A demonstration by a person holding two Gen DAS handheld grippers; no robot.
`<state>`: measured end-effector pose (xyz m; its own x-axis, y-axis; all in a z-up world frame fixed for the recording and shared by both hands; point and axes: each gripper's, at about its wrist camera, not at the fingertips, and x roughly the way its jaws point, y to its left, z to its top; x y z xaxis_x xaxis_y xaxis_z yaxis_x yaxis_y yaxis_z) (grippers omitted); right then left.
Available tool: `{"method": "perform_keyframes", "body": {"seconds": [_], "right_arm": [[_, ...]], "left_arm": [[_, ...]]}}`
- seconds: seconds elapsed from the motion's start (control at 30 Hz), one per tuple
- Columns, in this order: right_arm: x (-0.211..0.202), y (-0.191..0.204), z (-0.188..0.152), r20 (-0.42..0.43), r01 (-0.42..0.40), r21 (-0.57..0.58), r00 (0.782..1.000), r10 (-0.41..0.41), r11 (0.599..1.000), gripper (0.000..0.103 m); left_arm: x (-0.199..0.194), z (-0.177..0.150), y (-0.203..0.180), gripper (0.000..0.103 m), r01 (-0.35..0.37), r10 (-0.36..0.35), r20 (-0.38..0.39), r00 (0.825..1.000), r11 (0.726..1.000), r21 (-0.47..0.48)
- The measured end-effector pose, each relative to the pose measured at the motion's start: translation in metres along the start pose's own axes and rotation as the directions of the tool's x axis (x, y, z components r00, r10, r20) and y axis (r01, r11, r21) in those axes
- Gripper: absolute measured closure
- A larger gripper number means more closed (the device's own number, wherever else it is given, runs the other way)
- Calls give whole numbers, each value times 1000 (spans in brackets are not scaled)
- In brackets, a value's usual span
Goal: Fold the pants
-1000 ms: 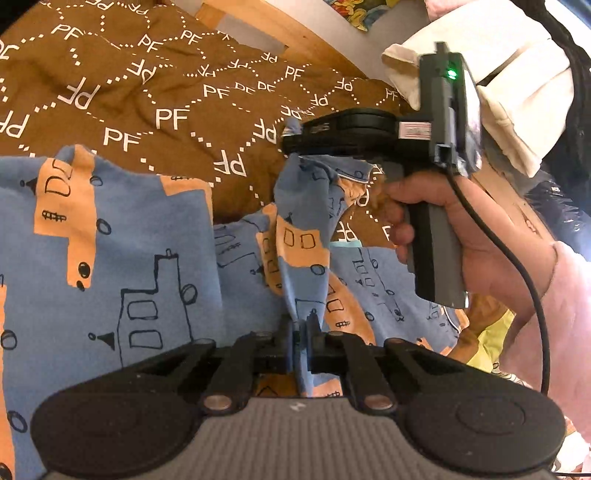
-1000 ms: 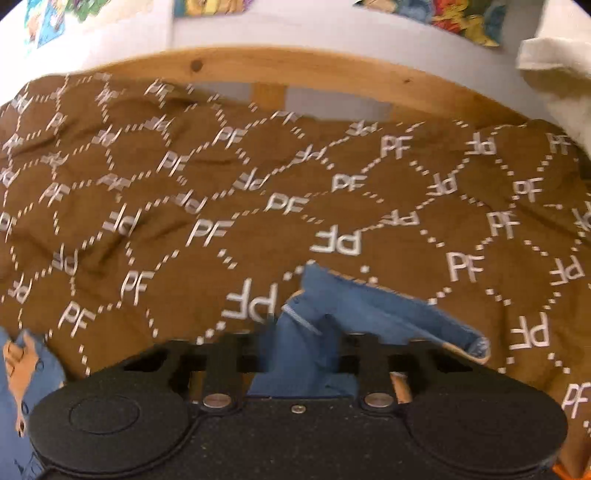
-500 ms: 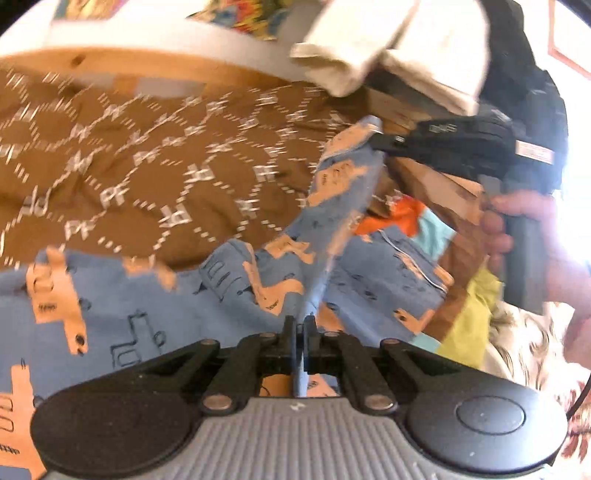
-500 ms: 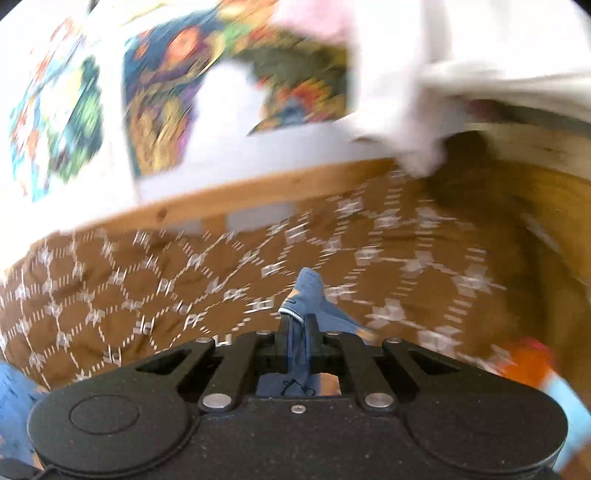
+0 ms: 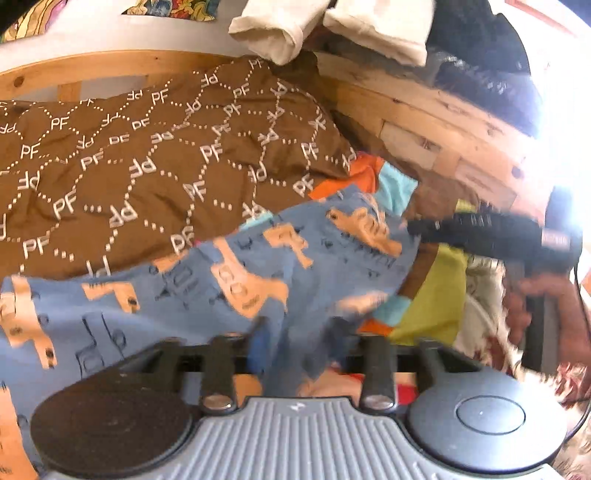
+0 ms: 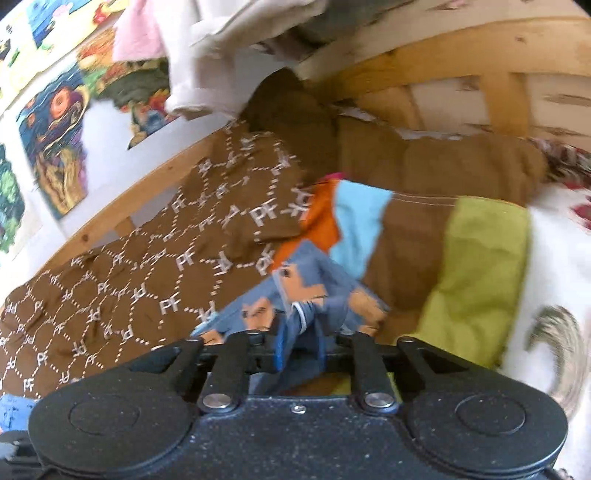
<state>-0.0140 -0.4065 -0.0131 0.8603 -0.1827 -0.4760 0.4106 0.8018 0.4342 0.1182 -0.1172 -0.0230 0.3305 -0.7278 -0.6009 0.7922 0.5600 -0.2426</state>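
The pants (image 5: pixel 207 295) are blue with orange print and lie stretched across a brown quilt (image 5: pixel 147 166). My left gripper (image 5: pixel 299 350) has its jaws apart, with the pants' cloth draped loosely between them. My right gripper (image 6: pixel 299 350) also has its jaws parted, and a bunched blue edge of the pants (image 6: pixel 314 295) lies between them. In the left wrist view the right gripper (image 5: pixel 491 236) sits at the far end of the pants, held by a hand.
A wooden bed frame (image 5: pixel 424 110) runs behind the quilt, with pale folded cloth (image 5: pixel 332 26) hung over it. A blanket with orange, light blue, brown and lime patches (image 6: pixel 461 258) lies to the right. Pictures (image 6: pixel 55 122) hang on the wall.
Both grippers swung right and pulled the pants out flat. Both sets of jaws went from pinched on the cloth to parted.
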Motion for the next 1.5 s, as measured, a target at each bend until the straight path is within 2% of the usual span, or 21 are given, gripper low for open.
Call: {"method": "perform_keyframes", "body": {"seconds": [0.03, 0.13, 0.17, 0.37, 0.43, 0.47, 0.5, 0.63, 0.7, 0.77, 0.83, 0.93, 1.0, 1.03, 1.1, 1.17, 1.27, 1.33, 1.4, 1.43, 1.5], "right_arm": [[-2, -5, -1, 4, -5, 11, 1000, 5, 1000, 74], [-5, -15, -3, 7, -25, 35, 1000, 24, 999, 59], [-6, -18, -4, 6, -32, 48, 999, 32, 998, 53], [-11, -29, -9, -1, -82, 98, 997, 83, 992, 31], [-13, -29, -8, 5, -105, 114, 994, 106, 988, 24], [-13, -29, -7, 8, -114, 118, 993, 114, 986, 21], [-14, -30, -6, 6, -124, 118, 992, 124, 985, 20], [-12, -33, -2, -16, -154, 137, 987, 157, 979, 25], [-10, -36, -1, -27, -163, 173, 985, 170, 971, 32], [-7, -41, 0, -31, -166, 218, 984, 177, 962, 37], [-3, -47, 1, -37, -167, 266, 982, 183, 949, 43], [3, -54, 3, -39, -156, 343, 983, 180, 926, 52], [6, -56, 4, -52, -135, 363, 985, 165, 922, 67], [7, -56, 4, -56, -124, 363, 986, 154, 924, 70], [7, -54, 4, -62, -107, 347, 989, 137, 932, 86], [5, -49, 4, -63, -90, 305, 991, 115, 948, 88], [-1, -35, 3, -39, -76, 195, 996, 85, 978, 90], [-5, -23, 4, -3, -57, 97, 998, 57, 994, 90], [-7, -15, 7, 32, -45, 27, 999, 44, 999, 91], [-7, -13, 8, 43, -37, 2, 998, 37, 999, 91], [-2, -11, 9, 43, 0, -37, 999, 2, 999, 90]], "left_arm": [[2, 8, 2, 34, 14, -15, 9, 1000, 1000, 6], [8, 37, 8, 6, 119, -119, 3, 993, 991, 56], [11, 46, 9, 4, 146, -146, -2, 989, 987, 68], [73, 113, -1, 4, 189, -186, -39, 982, 970, 154], [106, 133, -3, 6, 215, -208, -67, 976, 970, 116], [124, 143, -1, 13, 244, -237, -100, 966, 967, 66], [142, 149, 0, 23, 268, -262, -131, 956, 963, 23], [190, 164, -4, 35, 310, -305, -224, 926, 951, -15], [203, 167, -6, 36, 339, -331, -267, 905, 941, -17], [217, 168, -7, 36, 364, -354, -335, 873, 931, -35], [226, 166, -10, 36, 358, -345, -377, 859, 933, -38], [234, 163, -17, 51, 334, -308, -395, 865, 942, -3], [235, 161, -21, 77, 336, -307, -394, 866, 942, 5], [234, 159, -22, 77, 328, -301, -392, 869, 945, 3], [229, 157, -24, 84, 314, -287, -373, 882, 949, 13], [217, 156, -25, 89, 319, -291, -330, 898, 947, 31], [193, 156, -29, 90, 318, -293, -222, 930, 944, 86], [181, 156, -33, 90, 309, -288, -160, 944, 943, 121], [175, 157, -36, 88, 267, -253, -104, 962, 950, 160], [176, 158, -38, 86, 237, -223, -91, 970, 956, 176], [185, 157, -39, 67, 191, -174, -104, 979, 963, 189]]}}
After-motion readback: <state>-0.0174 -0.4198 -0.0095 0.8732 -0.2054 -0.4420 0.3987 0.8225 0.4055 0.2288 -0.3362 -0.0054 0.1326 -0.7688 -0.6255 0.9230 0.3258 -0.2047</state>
